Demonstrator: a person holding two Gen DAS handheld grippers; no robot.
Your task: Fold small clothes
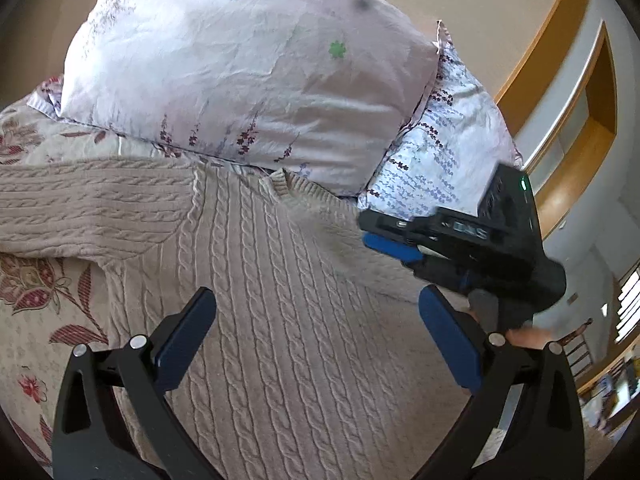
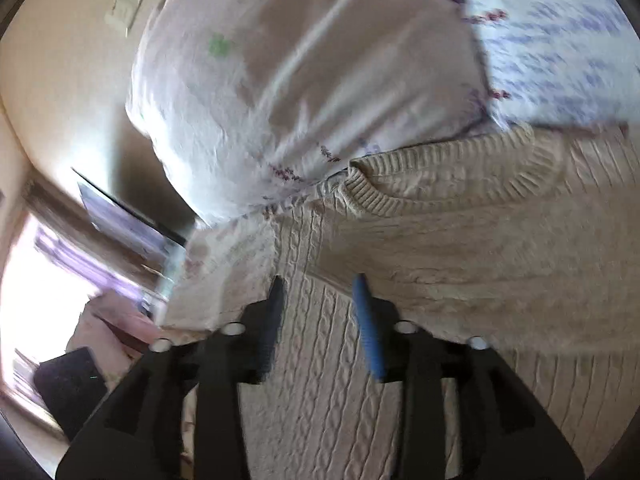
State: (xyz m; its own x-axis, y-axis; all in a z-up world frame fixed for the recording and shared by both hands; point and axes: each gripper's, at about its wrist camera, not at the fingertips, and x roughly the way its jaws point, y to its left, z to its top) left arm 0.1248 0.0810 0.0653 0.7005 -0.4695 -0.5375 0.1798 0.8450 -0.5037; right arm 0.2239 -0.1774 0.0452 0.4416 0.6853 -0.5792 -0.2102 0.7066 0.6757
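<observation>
**Both tools spread above a cable-knit sweater on the bed**

The left tool (image 1: pixel 316 344) hangs over the beige cable-knit sweater (image 1: pixel 280 300) with its blue-padded fingers spread wide and nothing between them; the knit lies flat directly under and ahead of it. To its right and a little ahead, the right tool (image 1: pixel 396 246) crosses above the sweater's edge, gripped from behind by a hand (image 1: pixel 528 334) that is mostly hidden. In its own blurred view, the right tool (image 2: pixel 320 320) stands partly spread, its pads clear of the fabric, with a folded layer of the sweater (image 2: pixel 460 248) ahead and to its right and the ribbed collar (image 2: pixel 452 184) beyond that. A sleeve (image 1: pixel 88 208) lies folded across, ahead-left of the left tool. The floral bedspread (image 1: pixel 36 300) shows at its left. Farthest ahead, two floral pillows (image 1: pixel 240 72) are stacked against the wall, the upper one touching the collar.
</observation>
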